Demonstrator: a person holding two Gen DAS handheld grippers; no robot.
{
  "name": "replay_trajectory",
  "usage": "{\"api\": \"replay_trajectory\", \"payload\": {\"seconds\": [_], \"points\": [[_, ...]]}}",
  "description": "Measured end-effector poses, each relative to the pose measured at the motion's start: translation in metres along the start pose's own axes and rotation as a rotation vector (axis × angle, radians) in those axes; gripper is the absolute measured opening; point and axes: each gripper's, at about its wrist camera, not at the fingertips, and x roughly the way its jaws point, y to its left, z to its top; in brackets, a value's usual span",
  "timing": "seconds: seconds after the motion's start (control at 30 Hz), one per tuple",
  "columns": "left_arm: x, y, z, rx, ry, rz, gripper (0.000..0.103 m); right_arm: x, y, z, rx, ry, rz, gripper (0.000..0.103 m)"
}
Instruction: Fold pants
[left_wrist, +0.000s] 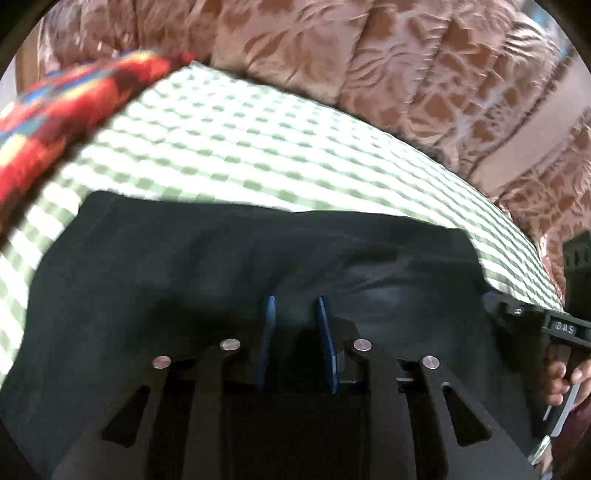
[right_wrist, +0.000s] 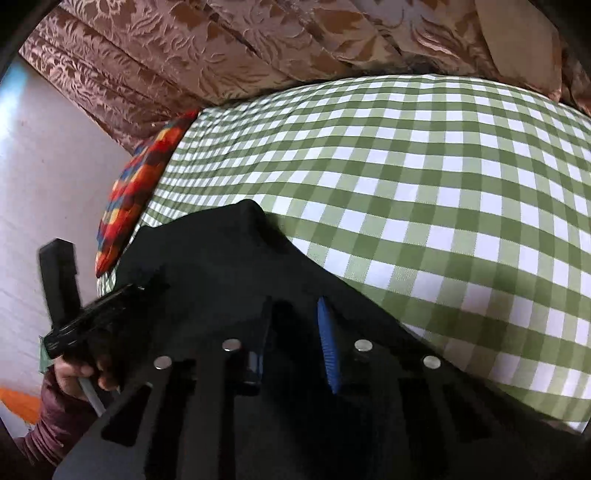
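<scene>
- The soft black cloth pants (left_wrist: 229, 266) are plain black all over.
- The green and white checked bed sheet (right_wrist: 424, 192) has little squares.
- The patchwork cushion (right_wrist: 129, 199) is red, orange, blue and yellow.
- The shiny pinkish-brown curtain (left_wrist: 388, 55) has a leaf pattern.
- Each black claw has blue pads (right_wrist: 328, 350).

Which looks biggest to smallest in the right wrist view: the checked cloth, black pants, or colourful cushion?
1. Checked cloth
2. Black pants, though nearness to the camera enlarges them
3. Colourful cushion, clearly smallest and partly hidden
</scene>
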Motion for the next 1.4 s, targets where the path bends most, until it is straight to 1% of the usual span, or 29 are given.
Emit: {"api": "replay_trajectory", "payload": {"seconds": [0.03,0.13,0.17,0.2,0.23,0.27,0.33,0.43,0.57,0.63,0.67,0.7,0.73,0.77,0.8,0.97,1.0,1.03,1.07,1.1,1.13,1.17,1.2,1.27,1.3,1.37,1.4], "points": [[-0.002,0.005,0.001,-0.021,0.000,-0.024,0.024,-0.001,0.000,-0.001,-0.006,-0.005,0.002,0.023],[-0.018,0.013,0.001,-0.050,-0.021,-0.045,0.025,-0.006,0.001,-0.005,-0.007,-0.015,0.012,0.025],[-0.026,0.017,0.001,-0.066,-0.033,-0.049,0.027,-0.010,0.001,-0.008,-0.006,-0.021,0.020,0.031],[-0.039,0.028,-0.002,-0.097,-0.051,-0.064,0.036,-0.014,0.002,-0.008,-0.003,-0.027,0.028,0.040],[-0.051,0.035,-0.004,-0.126,-0.067,-0.076,0.040,-0.022,0.001,-0.013,-0.005,-0.035,0.030,0.044],[-0.065,0.044,-0.006,-0.160,-0.088,-0.087,0.042,-0.029,0.006,-0.017,-0.017,-0.050,0.023,0.049],[-0.097,0.068,-0.013,-0.232,-0.138,-0.091,0.042,-0.043,0.018,-0.024,-0.043,-0.073,0.022,0.050],[-0.139,0.106,-0.028,-0.340,-0.200,-0.071,0.042,-0.058,0.031,-0.041,-0.065,-0.083,0.056,0.050],[-0.180,0.154,-0.060,-0.481,-0.235,-0.047,0.042,-0.069,0.044,-0.073,-0.076,-0.073,0.094,0.052],[-0.183,0.167,-0.073,-0.531,-0.228,-0.049,0.042,-0.072,0.048,-0.089,-0.077,-0.063,0.109,0.052],[-0.183,0.171,-0.077,-0.551,-0.223,-0.049,0.044,-0.073,0.050,-0.097,-0.075,-0.060,0.113,0.052],[-0.182,0.174,-0.081,-0.570,-0.219,-0.052,0.051,-0.074,0.052,-0.101,-0.070,-0.056,0.117,0.052],[-0.180,0.176,-0.085,-0.592,-0.215,-0.067,0.052,-0.073,0.053,-0.105,-0.066,-0.052,0.120,0.053],[-0.175,0.178,-0.088,-0.610,-0.204,-0.092,0.052,-0.073,0.055,-0.111,-0.063,-0.047,0.119,0.055],[-0.170,0.177,-0.091,-0.621,-0.196,-0.099,0.052,-0.073,0.056,-0.115,-0.059,-0.043,0.115,0.057],[-0.142,0.169,-0.089,-0.646,-0.150,-0.120,0.052,-0.069,0.059,-0.128,-0.038,-0.020,0.097,0.057],[-0.137,0.167,-0.088,-0.648,-0.147,-0.116,0.051,-0.068,0.059,-0.130,-0.034,-0.016,0.094,0.057],[-0.136,0.165,-0.087,-0.644,-0.150,-0.121,0.042,-0.067,0.056,-0.130,-0.033,-0.014,0.092,0.057],[-0.134,0.163,-0.086,-0.627,-0.156,-0.113,0.020,-0.067,0.056,-0.130,-0.032,-0.014,0.092,0.057],[-0.135,0.159,-0.084,-0.606,-0.166,-0.094,0.016,-0.068,0.055,-0.131,-0.025,-0.015,0.091,0.057],[-0.137,0.156,-0.084,-0.596,-0.179,-0.100,0.013,-0.069,0.055,-0.132,-0.023,-0.016,0.090,0.057],[-0.144,0.153,-0.085,-0.580,-0.206,-0.101,0.012,-0.072,0.056,-0.134,-0.031,-0.019,0.093,0.058],[-0.151,0.149,-0.084,-0.556,-0.223,-0.085,0.012,-0.075,0.059,-0.135,-0.046,-0.019,0.095,0.058],[-0.157,0.149,-0.086,-0.539,-0.233,-0.051,0.012,-0.075,0.062,-0.141,-0.076,0.001,0.082,0.058],[-0.154,0.151,-0.086,-0.537,-0.223,-0.033,0.012,-0.072,0.062,-0.145,-0.084,0.014,0.076,0.058],[-0.141,0.156,-0.089,-0.507,-0.182,0.041,0.012,-0.065,0.060,-0.155,-0.106,0.033,0.055,0.056],[-0.133,0.159,-0.092,-0.506,-0.164,0.049,0.012,-0.064,0.059,-0.158,-0.123,0.027,0.043,0.055]]}}
